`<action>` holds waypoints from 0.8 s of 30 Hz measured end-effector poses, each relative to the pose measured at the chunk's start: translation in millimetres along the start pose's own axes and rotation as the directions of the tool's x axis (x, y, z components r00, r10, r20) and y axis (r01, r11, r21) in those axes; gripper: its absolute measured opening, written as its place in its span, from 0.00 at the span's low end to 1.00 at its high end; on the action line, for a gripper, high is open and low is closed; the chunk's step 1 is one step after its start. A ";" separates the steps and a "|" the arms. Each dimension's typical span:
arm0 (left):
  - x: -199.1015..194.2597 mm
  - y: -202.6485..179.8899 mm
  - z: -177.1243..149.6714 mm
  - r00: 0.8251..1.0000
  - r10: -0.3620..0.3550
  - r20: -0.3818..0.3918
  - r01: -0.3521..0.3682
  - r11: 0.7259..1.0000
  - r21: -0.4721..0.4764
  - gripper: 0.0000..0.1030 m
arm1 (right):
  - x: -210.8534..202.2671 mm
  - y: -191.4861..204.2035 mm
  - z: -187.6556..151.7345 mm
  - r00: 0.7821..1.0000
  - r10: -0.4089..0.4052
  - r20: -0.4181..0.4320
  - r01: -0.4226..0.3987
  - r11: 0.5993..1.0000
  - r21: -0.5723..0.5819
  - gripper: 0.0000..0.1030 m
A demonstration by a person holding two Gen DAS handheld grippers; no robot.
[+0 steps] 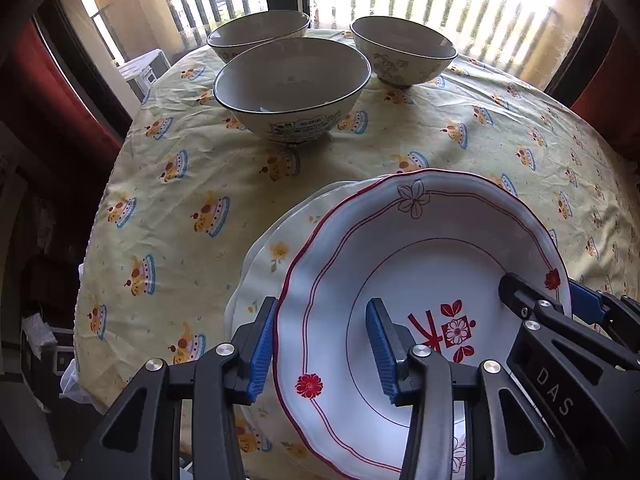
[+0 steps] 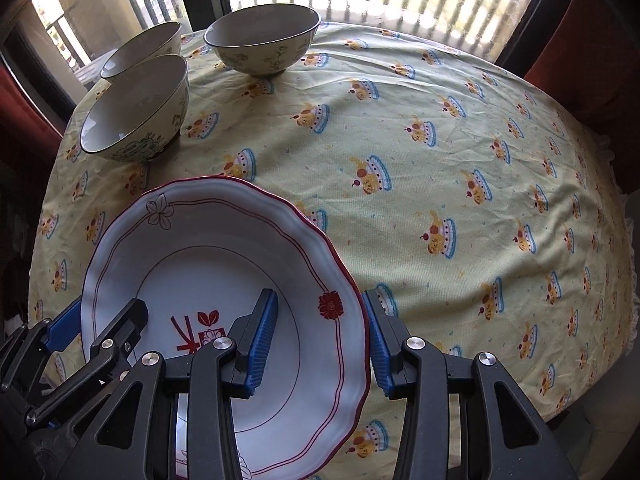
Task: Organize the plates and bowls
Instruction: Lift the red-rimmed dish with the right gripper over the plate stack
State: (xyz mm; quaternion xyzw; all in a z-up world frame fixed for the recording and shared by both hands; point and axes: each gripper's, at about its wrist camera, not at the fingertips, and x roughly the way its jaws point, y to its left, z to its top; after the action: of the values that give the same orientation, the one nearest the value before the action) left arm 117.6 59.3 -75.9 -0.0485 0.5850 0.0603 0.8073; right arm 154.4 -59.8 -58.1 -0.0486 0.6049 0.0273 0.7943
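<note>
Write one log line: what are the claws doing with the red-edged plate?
left claw: shut on red-edged plate | right claw: shut on opposite rim | bowls: three, apart

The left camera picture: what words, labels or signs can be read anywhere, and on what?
"DAS": white letters on the black arm of the right gripper.
Large red character: painted in the well of the red-rimmed plate, partly hidden by the left gripper; I cannot read it.
Small print on the nearest bowl: too blurred to read.

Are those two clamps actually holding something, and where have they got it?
Yes: the red-rimmed plate. The left gripper pinches its left rim and the right gripper its right rim, one finger inside, one outside.
</note>
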 end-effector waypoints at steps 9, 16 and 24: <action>2.8 -2.7 -4.1 0.999 0.027 0.028 -0.027 0.999 0.030 0.43 | 11.8 2.7 -2.0 1.000 -0.004 -0.027 0.003 1.000 -0.017 0.45; 3.4 -6.6 -6.6 0.998 0.042 0.044 -0.043 0.999 0.031 0.43 | 17.2 -3.5 -2.2 0.999 0.025 -0.041 -0.024 1.000 0.009 0.45; 3.8 -10.3 -9.2 0.996 0.062 0.064 -0.064 0.997 0.040 0.47 | 15.1 -10.5 -3.0 0.996 0.076 -0.037 -0.075 0.997 0.025 0.45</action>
State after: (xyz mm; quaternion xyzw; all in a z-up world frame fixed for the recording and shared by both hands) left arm 111.7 47.9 -82.3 -0.0112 0.5618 0.0750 0.8238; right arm 156.6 -70.8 -72.9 -0.0170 0.6218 0.0493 0.7815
